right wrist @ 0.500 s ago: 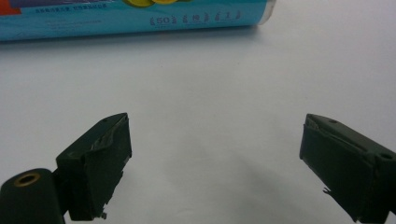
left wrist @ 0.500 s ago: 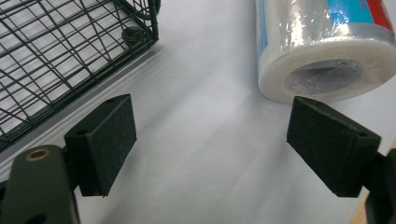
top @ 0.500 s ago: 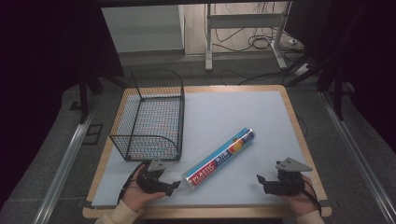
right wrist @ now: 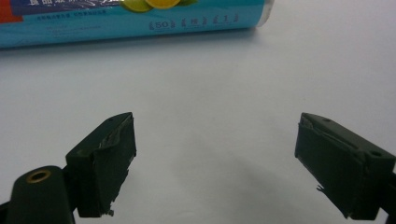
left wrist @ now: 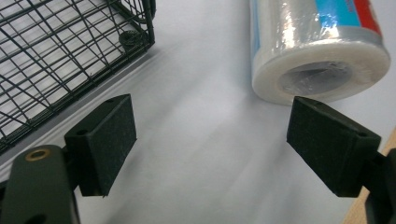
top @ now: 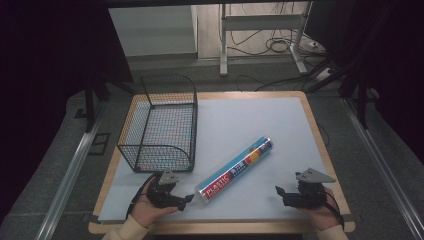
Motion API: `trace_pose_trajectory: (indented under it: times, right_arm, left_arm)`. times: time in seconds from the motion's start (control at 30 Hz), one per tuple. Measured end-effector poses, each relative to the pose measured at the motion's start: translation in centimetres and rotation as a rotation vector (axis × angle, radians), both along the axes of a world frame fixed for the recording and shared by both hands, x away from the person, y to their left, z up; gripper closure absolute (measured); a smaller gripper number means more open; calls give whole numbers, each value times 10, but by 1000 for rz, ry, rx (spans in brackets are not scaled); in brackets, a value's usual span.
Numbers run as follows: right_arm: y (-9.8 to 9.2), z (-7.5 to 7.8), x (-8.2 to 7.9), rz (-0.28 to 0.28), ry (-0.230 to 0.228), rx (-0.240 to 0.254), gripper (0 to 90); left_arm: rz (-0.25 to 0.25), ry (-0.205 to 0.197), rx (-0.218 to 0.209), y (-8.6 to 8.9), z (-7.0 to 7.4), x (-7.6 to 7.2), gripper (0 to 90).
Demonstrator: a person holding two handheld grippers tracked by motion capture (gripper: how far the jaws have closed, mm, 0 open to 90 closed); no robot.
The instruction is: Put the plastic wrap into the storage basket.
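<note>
lab: dark curtains (top: 45, 75), floor cables (top: 270, 45), floor rails (top: 70, 175).

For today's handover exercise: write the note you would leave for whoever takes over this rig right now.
Left gripper: open, empty, low on the mat, just short of the roll's near end.
Right gripper: open, empty, on the mat, well apart from the roll.
Roll: lies slantwise on the mat, untouched.
Basket: upright at the mat's left, nothing visible inside.
Done: nothing gripped yet.
Left: probably grip the roll and move it, perhaps into the basket.
</note>
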State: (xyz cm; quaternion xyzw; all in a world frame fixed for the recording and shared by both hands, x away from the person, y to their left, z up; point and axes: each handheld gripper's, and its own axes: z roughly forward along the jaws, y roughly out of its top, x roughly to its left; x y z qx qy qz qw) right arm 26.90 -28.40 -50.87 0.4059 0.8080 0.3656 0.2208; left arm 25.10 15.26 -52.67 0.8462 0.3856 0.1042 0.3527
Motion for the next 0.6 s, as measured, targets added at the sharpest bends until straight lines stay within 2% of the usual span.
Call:
trace_pose_trajectory:
  times: [0.17,0.3,0.6]
  right_arm:
    - [1,-1,0,12,4,4,130]
    - [0,0,1,11,0,-4,131]
    - [0,0,0,15,3,-6,134]
  left_arm:
    - [-16,1,5,-1,3,-1,156]
    - [-8,-12,0,-1,7,-1,156]
    - [-18,-29,-27,-3,27,-6,155]
